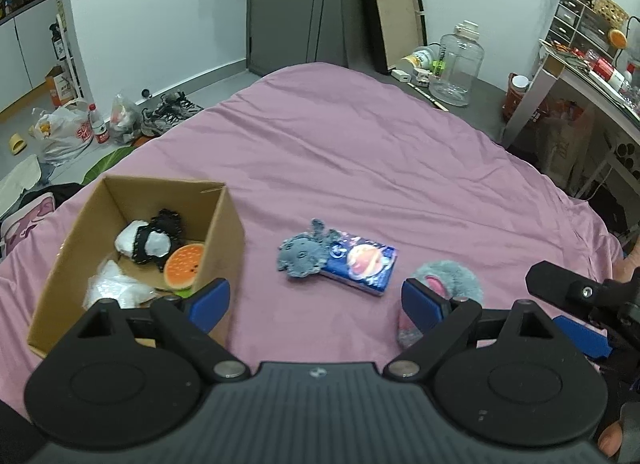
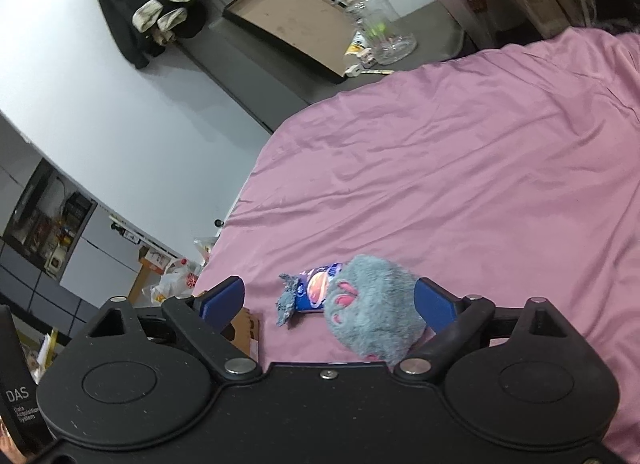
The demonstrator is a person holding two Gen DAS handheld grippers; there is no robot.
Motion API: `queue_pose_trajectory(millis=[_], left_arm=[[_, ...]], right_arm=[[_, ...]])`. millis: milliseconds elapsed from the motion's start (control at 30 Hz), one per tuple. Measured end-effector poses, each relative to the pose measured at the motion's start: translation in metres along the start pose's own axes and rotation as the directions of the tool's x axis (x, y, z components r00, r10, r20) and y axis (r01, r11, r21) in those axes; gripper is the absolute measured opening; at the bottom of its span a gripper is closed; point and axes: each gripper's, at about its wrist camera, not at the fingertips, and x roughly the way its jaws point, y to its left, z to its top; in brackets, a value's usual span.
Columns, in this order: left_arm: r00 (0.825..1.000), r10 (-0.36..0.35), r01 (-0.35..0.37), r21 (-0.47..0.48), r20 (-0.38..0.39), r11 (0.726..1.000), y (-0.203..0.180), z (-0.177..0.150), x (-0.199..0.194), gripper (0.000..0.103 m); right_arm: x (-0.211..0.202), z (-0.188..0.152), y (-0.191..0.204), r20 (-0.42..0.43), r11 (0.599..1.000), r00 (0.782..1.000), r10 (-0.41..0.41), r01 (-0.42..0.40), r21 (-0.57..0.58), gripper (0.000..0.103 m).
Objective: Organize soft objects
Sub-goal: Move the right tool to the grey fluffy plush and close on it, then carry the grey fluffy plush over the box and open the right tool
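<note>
A grey fluffy paw-shaped plush (image 1: 444, 288) (image 2: 372, 308) with pink pads lies on the pink bedsheet (image 1: 360, 152). A blue tissue packet (image 1: 360, 264) (image 2: 316, 288) lies mid-bed with a small grey knitted toy (image 1: 302, 252) (image 2: 286, 300) against its left end. A cardboard box (image 1: 224, 232) at the left holds a black-and-white soft item (image 1: 150, 242), an orange burger-like cushion (image 1: 184, 266) and white plastic (image 1: 110, 284). My left gripper (image 1: 316, 300) is open above the sheet, between the box and the plush. My right gripper (image 2: 330, 300) is open, the plush between its fingers against the right pad.
The bed edge falls to a cluttered floor at the left with bags (image 1: 64, 128), a bottle and shoes (image 1: 168, 112). A large clear jar (image 1: 458, 64) and a framed board (image 1: 394, 4) stand beyond the far edge. A desk (image 1: 580, 76) stands at the right.
</note>
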Motion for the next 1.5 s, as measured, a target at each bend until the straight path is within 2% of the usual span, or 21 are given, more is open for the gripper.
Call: queue_pose_trajectory(millis=[133, 300, 467, 667, 833, 1000, 1033, 1067, 1133, 1200, 1267, 1333, 1500], left_arm=[[1.000, -0.019, 0.019, -0.005, -0.006, 1.000, -0.011, -0.001, 0.006, 0.090], [0.999, -0.031, 0.030, -0.023, -0.018, 0.999, -0.024, -0.003, 0.020, 0.085], [0.997, -0.057, 0.054, -0.051, -0.051, 0.997, -0.038, -0.006, 0.039, 0.071], [0.992, -0.086, 0.079, -0.078, -0.093, 0.994, -0.047, -0.011, 0.062, 0.053], [0.987, -0.097, 0.083, -0.109, -0.126, 0.991, -0.047, -0.013, 0.081, 0.048], [0.980, -0.138, 0.118, -0.145, -0.142, 0.982, -0.046, -0.016, 0.092, 0.043], [0.979, -0.145, 0.123, -0.152, -0.142, 0.981, -0.046, -0.016, 0.093, 0.038], [0.977, -0.159, 0.135, -0.166, -0.142, 0.977, -0.045, -0.015, 0.094, 0.028], [0.968, -0.209, 0.179, -0.197, -0.142, 0.964, -0.043, -0.016, 0.096, 0.016], [0.966, -0.219, 0.191, -0.194, -0.134, 0.962, -0.044, -0.015, 0.095, 0.014], [0.961, -0.245, 0.216, -0.204, -0.130, 0.955, -0.042, -0.015, 0.095, 0.012], [0.957, -0.262, 0.232, -0.210, -0.128, 0.950, -0.041, -0.014, 0.095, 0.012], [0.955, -0.266, 0.236, -0.206, -0.133, 0.950, -0.041, -0.014, 0.093, 0.011]], right_arm=[[0.003, 0.003, -0.016, -0.017, 0.997, 0.999, 0.029, -0.028, 0.066, 0.080], [0.006, 0.006, -0.028, -0.016, 0.993, 0.999, 0.033, -0.031, 0.111, 0.077], [0.017, 0.005, -0.039, -0.039, 0.987, 0.999, 0.028, -0.021, 0.159, 0.066], [0.030, 0.004, -0.050, -0.054, 0.979, 0.999, -0.002, 0.012, 0.202, 0.062], [0.037, 0.002, -0.052, -0.069, 0.977, 0.998, -0.007, 0.021, 0.212, 0.062], [0.046, 0.000, -0.053, -0.087, 0.976, 0.996, -0.010, 0.029, 0.216, 0.060], [0.049, 0.000, -0.053, -0.090, 0.975, 0.996, -0.008, 0.028, 0.220, 0.059], [0.051, 0.000, -0.053, -0.093, 0.974, 0.996, -0.006, 0.026, 0.223, 0.058], [0.055, -0.001, -0.053, -0.102, 0.974, 0.995, -0.003, 0.026, 0.225, 0.056], [0.061, -0.003, -0.053, -0.115, 0.973, 0.993, -0.002, 0.029, 0.227, 0.053], [0.065, -0.006, -0.053, -0.131, 0.973, 0.991, -0.002, 0.032, 0.227, 0.038], [0.068, -0.010, -0.053, -0.144, 0.973, 0.990, -0.008, 0.041, 0.228, 0.028], [0.060, -0.012, -0.045, -0.124, 0.984, 0.992, -0.025, 0.046, 0.170, 0.017]])
